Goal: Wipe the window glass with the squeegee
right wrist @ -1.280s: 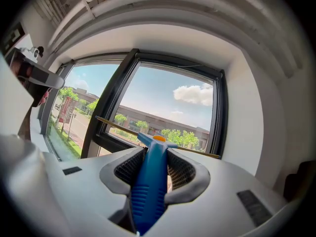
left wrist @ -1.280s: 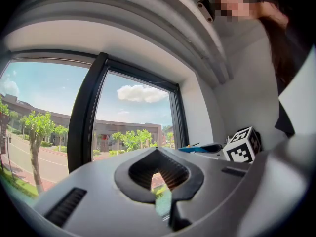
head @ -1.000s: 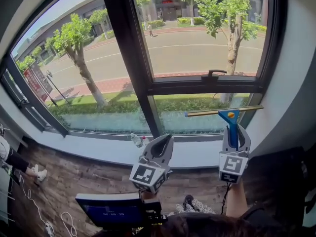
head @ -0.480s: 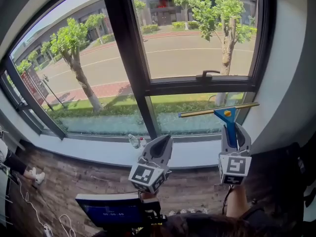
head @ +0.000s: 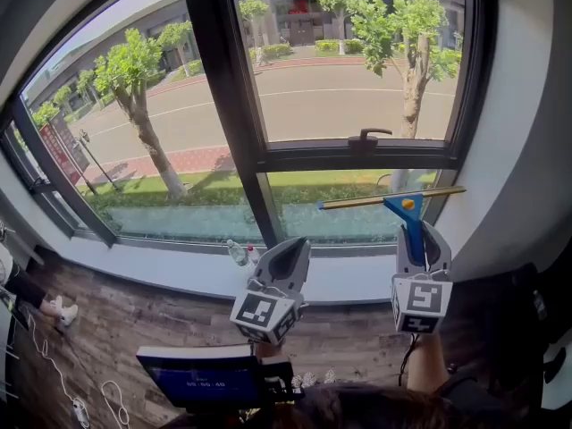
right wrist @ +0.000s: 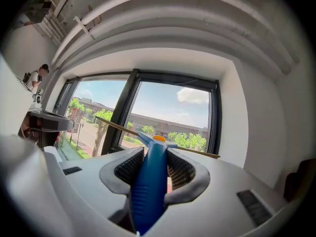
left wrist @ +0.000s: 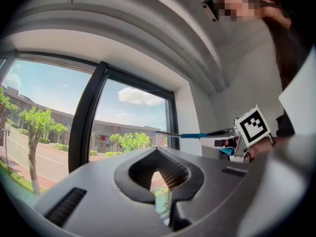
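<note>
A: Blue handle of the squeegee (head: 412, 220) sits clamped in the right claw (head: 422, 238). Its blade lies level before the lower right pane (head: 349, 222); I cannot tell if it touches. Left claw (head: 293, 247) is closed on nothing.

B: What may go wrong?

A: I think a tilted blade leaves streaks, and a hard push could twist the handle in the grip. The window handle (head: 368, 138) above and the dark frame (head: 268, 206) limit the stroke. Two small bottles (head: 243, 254) stand on the sill (head: 161, 262).
</note>
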